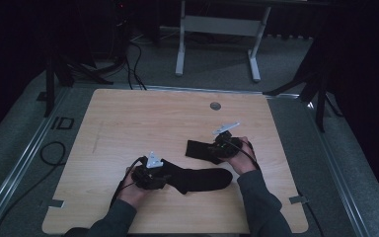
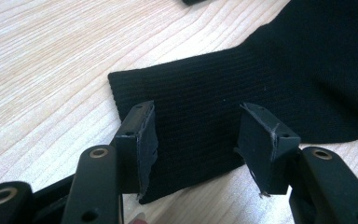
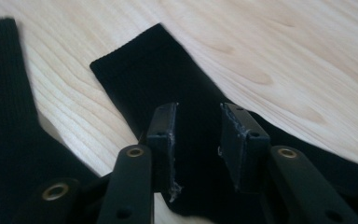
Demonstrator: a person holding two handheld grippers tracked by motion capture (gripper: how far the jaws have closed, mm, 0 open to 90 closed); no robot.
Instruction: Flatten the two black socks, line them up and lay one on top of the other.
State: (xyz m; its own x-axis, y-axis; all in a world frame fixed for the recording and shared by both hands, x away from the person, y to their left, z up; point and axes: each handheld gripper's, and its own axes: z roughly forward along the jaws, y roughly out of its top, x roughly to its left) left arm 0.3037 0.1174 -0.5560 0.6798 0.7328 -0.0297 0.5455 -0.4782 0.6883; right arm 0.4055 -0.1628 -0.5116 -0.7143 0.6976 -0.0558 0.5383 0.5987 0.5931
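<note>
Two black socks lie on the wooden table (image 1: 128, 118). The nearer sock (image 1: 202, 178) stretches across the front middle, and its ribbed cuff (image 2: 186, 93) lies flat between the jaws of my left gripper (image 1: 160, 177) (image 2: 198, 109). Those jaws stand apart on either side of the cuff, and the pads do not press it. The farther sock (image 1: 197, 148) (image 3: 154, 65) lies to the right. My right gripper (image 1: 217, 148) (image 3: 198, 109) hovers low over it with a narrow gap between its jaws and nothing pinched. In the right gripper view, the nearer sock (image 3: 4, 93) shows at the left.
A round grommet (image 1: 215, 105) sits near the table's far edge. Bare wood spreads over the left and far parts of the table. Beyond the table stand a white desk frame (image 1: 217, 29) and dark stands, with cables on the floor (image 1: 133, 64).
</note>
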